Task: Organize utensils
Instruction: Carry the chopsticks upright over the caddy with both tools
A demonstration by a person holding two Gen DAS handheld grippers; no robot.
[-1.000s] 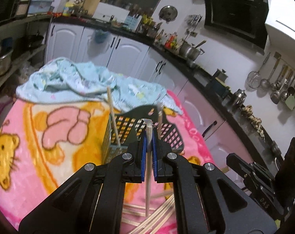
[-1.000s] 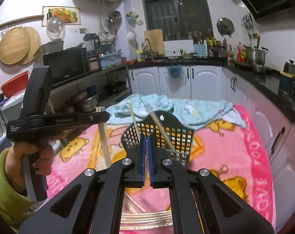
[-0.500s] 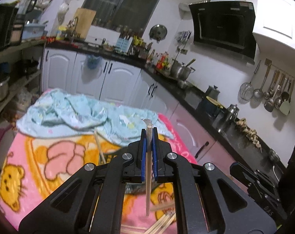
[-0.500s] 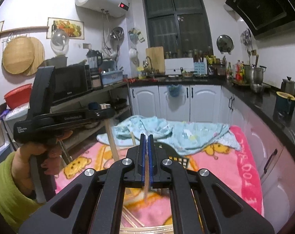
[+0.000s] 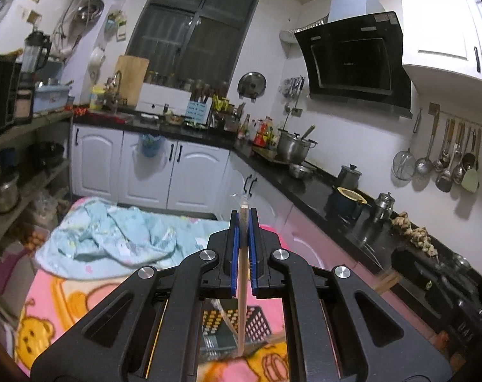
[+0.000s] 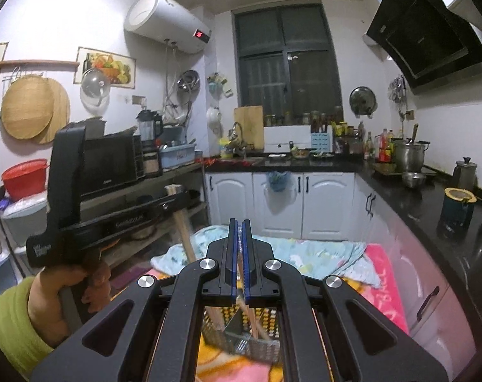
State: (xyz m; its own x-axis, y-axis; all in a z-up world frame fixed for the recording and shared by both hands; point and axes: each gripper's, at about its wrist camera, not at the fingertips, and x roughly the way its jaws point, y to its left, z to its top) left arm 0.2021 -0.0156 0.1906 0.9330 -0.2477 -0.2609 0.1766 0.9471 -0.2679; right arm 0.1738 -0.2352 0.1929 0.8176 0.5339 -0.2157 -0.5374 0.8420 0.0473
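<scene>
Left claw (image 5: 243,248) clamped on pale wooden chopstick (image 5: 241,299), upright above black mesh plastic basket (image 5: 237,328) for dropping in. Right claw (image 6: 238,261) closed on clear-wrapped chopstick (image 6: 241,289), likewise above basket.

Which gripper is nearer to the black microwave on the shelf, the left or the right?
Left. The left gripper is held on the shelf side, in front of the microwave in the right wrist view; the right gripper is farther off, over the pink blanket.
</scene>
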